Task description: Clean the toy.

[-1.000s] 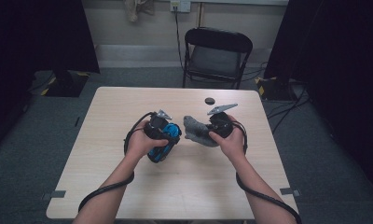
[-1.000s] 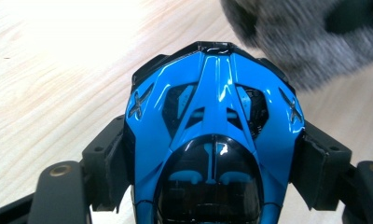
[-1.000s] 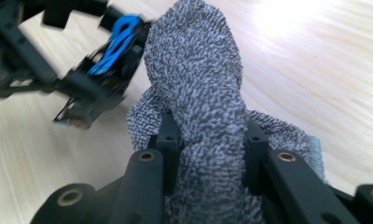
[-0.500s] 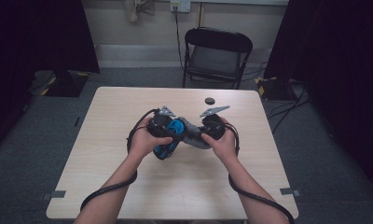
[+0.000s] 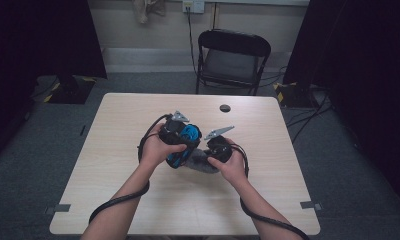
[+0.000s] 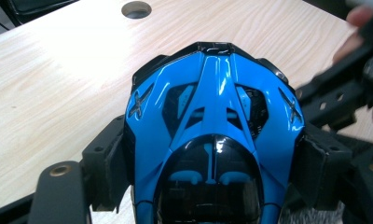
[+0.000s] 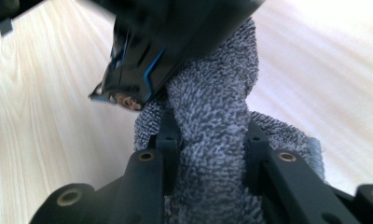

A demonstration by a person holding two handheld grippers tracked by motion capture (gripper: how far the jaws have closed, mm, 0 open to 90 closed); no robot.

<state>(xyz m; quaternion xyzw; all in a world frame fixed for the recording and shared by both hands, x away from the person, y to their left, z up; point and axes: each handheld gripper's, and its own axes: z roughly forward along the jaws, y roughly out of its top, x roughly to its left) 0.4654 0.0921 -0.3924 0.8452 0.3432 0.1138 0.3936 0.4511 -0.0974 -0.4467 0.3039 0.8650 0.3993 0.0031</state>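
A glossy blue and black toy car (image 6: 212, 135) sits nose-forward between the jaws of my left gripper (image 6: 212, 163), which is shut on its sides; from above the toy car (image 5: 188, 137) shows beside the left gripper (image 5: 180, 142) over the table's middle. My right gripper (image 7: 208, 154) is shut on a bunched grey cloth (image 7: 212, 121), whose top presses against the underside of the car (image 7: 142, 70). In the high view the cloth (image 5: 200, 162) lies just under the car, with the right gripper (image 5: 208, 155) beside it.
The light wooden table (image 5: 113, 150) has a round cable hole (image 5: 225, 108) near its far edge. A black folding chair (image 5: 233, 57) stands behind the table. Cables trail from both grippers toward the near edge.
My right gripper has carried the cloth left and down, from apart from the car to right against its underside. The left gripper has kept the car nearly still.
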